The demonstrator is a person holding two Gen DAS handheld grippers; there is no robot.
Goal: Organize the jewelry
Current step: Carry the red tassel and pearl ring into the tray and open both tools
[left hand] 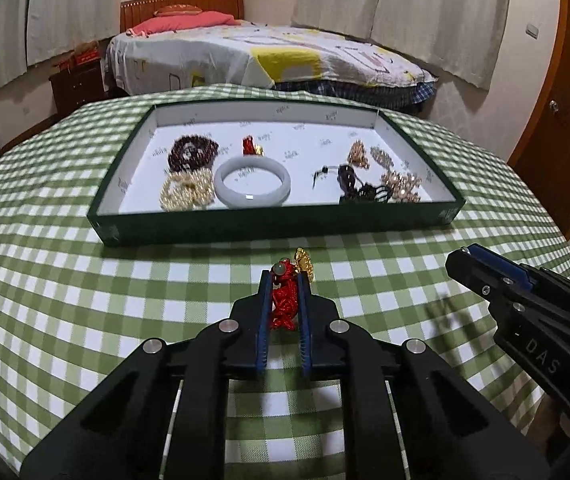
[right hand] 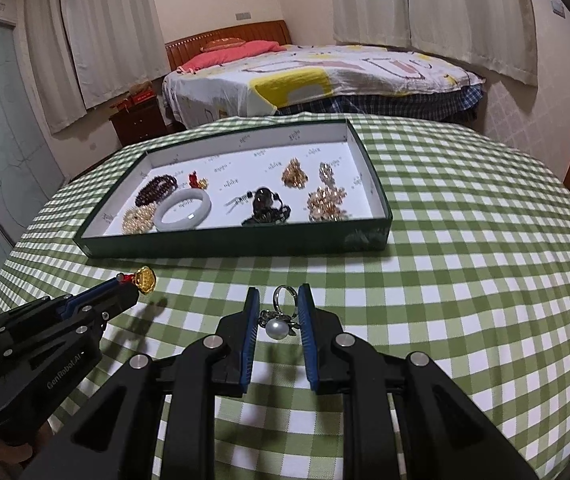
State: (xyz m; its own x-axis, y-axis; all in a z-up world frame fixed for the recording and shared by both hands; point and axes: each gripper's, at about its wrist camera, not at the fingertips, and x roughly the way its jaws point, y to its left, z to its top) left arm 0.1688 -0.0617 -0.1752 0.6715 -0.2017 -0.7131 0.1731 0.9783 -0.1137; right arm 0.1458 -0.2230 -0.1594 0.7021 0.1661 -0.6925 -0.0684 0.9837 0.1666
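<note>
The left hand-held gripper (left hand: 288, 280) tilts down over the worktop (left hand: 85, 280), its ribbed blue pads clamped on a red knotted-cord charm (left hand: 283, 300) with a shiny gold pendant (left hand: 304, 263) at its tip. The right hand-held gripper (right hand: 277, 300), tilted alike, pinches a thin metal ring (right hand: 281, 312) bearing a round pearl. Beyond, on the green-checked cloth, a shallow dark-green tray (left hand: 269, 226) holds a smooth pale bangle (left hand: 252, 183), beaded strands and gold clusters.

Left gripper (left hand: 285, 280) angled downward, jaws clamped tight, right gripper (right hand: 278, 300) angled downward, jaws narrowly parted
</note>
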